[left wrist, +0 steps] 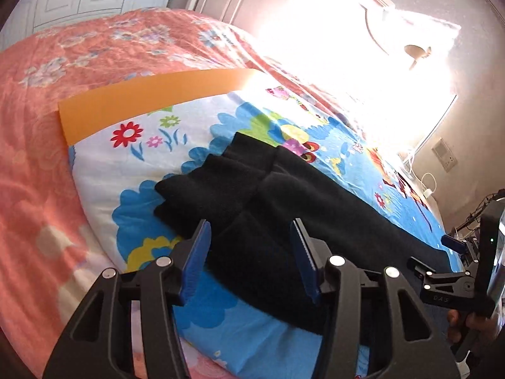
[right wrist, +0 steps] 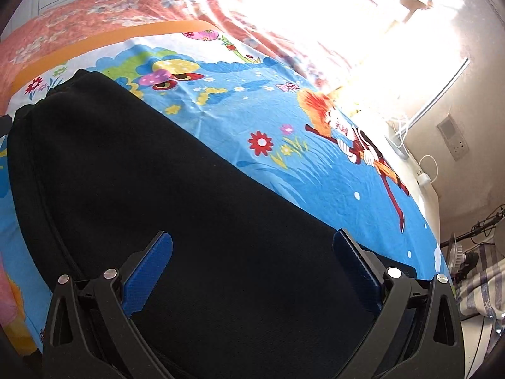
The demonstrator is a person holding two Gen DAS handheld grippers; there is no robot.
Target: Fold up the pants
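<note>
Both claws, left (left wrist: 251,230) and right (right wrist: 252,243), gape over black pants (right wrist: 176,208) on cartoon sheet (right wrist: 315,170).

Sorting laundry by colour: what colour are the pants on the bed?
Black pants, clearest in the right wrist view.

The left wrist camera is looking steeply down along its gripper (left wrist: 251,232) from close above the pants (left wrist: 271,221), facing the headboard (left wrist: 284,9). The right wrist camera is looking down likewise over its own gripper (right wrist: 252,246), nearer the cloth. Both are sharing the pants, the cartoon sheet (left wrist: 176,145) and the orange strip (left wrist: 142,101).
</note>
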